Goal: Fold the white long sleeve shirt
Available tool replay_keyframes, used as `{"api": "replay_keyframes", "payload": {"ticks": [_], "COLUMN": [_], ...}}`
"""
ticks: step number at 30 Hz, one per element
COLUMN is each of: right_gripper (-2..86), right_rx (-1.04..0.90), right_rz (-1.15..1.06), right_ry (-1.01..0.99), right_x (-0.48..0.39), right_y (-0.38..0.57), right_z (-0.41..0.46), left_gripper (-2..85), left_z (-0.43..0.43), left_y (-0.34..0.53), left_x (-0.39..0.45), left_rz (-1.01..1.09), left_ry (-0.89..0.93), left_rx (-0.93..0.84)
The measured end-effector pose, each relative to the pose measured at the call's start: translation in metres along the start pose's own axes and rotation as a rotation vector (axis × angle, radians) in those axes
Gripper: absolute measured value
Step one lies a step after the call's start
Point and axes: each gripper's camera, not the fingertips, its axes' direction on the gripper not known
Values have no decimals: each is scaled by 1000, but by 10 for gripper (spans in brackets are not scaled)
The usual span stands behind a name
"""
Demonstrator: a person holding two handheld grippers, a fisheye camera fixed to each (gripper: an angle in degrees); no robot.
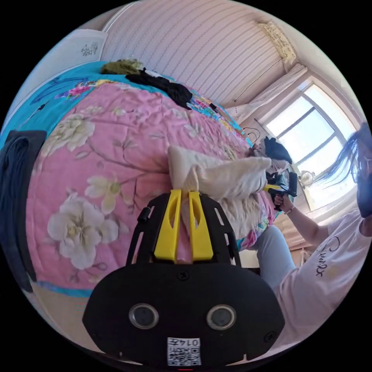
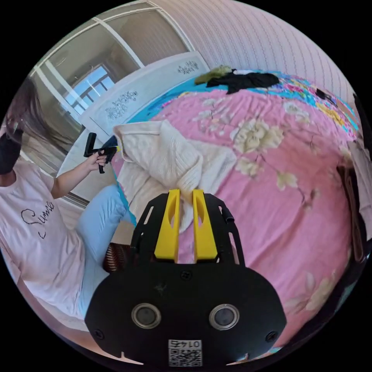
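Note:
The white knit long sleeve shirt (image 1: 221, 174) is lifted off the pink floral quilt (image 1: 97, 155) and stretched between both grippers. My left gripper (image 1: 186, 191) is shut on one bunched end of it. My right gripper (image 1: 270, 188), held in a hand, grips the far end near the window. In the right gripper view, the right gripper (image 2: 186, 190) is shut on a fold of the shirt (image 2: 162, 155), part of which hangs down onto the quilt (image 2: 271, 186). The left gripper (image 2: 115, 148) pinches a corner at the bed's edge.
Dark and olive clothes (image 1: 162, 83) lie piled at the far end of the bed, near a white headboard (image 2: 147, 93). A dark garment (image 1: 15, 193) hangs at one side. The person (image 2: 38, 232), in a pink T-shirt, is beside the bed. A bright window (image 1: 310, 131) is behind.

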Motion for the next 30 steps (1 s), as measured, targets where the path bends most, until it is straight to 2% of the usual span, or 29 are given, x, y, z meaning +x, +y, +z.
{"api": "replay_keyframes", "payload": {"ticks": [2,6,9,11,14,17,20,22,24,25,26,27,30], "right_gripper": [69,39,12,3,-1,-3,-3,-4,-4,-4,-4,-5,-5], "right_rx": [-125,-91,-31,-7,-1,-109,-151,-213,-392,-379,-306,-312,-422], "right_rz": [96,197,180,116,41,-65,-163,-176,-160,-131,-114,-122,-159], "right_ry": [28,39,82,116,65,82,174,258,375,384,383,383,346], "right_x": [-9,-29,-57,-87,-124,-167,-214,-227,-222,-219,-221,-223,-233], "right_y": [38,73,73,51,9,-47,-102,-121,-122,-117,-113,-113,-122], "right_z": [27,16,-3,-4,17,69,113,146,201,219,216,216,205], "left_gripper": [-5,-9,-10,-10,-10,-10,-10,-10,-10,-10,-10,-10,-10], "left_z": [3,-21,-40,-35,-2,54,97,118,158,163,163,163,154], "left_y": [43,74,75,65,53,51,52,57,67,77,83,83,71], "left_x": [4,18,50,92,162,237,295,315,319,322,327,330,352], "left_rz": [-71,-127,-87,11,175,332,419,444,434,446,449,450,449], "left_ry": [-96,-186,-235,-218,-192,-194,-222,-264,-284,-286,-286,-285,-267], "left_rx": [4,41,84,79,23,-71,-88,-77,-224,-147,-110,-110,-170]}}
